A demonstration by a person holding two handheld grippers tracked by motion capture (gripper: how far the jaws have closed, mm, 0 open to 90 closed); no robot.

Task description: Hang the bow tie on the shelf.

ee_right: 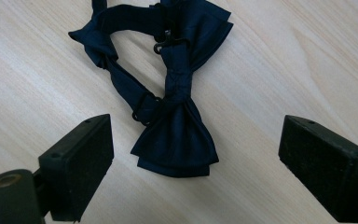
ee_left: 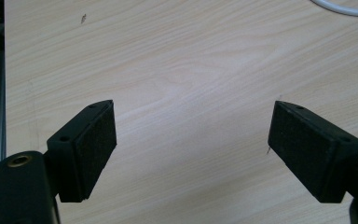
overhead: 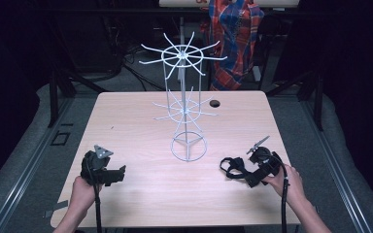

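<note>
Straddling bow tie [ee_right: 177, 126], R tongs [ee_right: 193, 154] agape.

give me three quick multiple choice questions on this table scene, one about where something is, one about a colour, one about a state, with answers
1. Where does the bow tie lie?
A. hung on the wire rack
B. flat on the table, ahead of the right gripper
C. under the left gripper

2. What colour is the wire rack?
A. white
B. red
C. black

3. How do the jaws of the left gripper stand?
A. shut on the bow tie
B. shut on nothing
C. open, with bare table between them

Answers:
1. B, the right gripper view shows the bow tie on the table just beyond the open jaws of the right gripper.
2. A, the rack stands pale white against the wood in the high view.
3. C, the left gripper view shows the jaws wide apart over bare wood.
</note>
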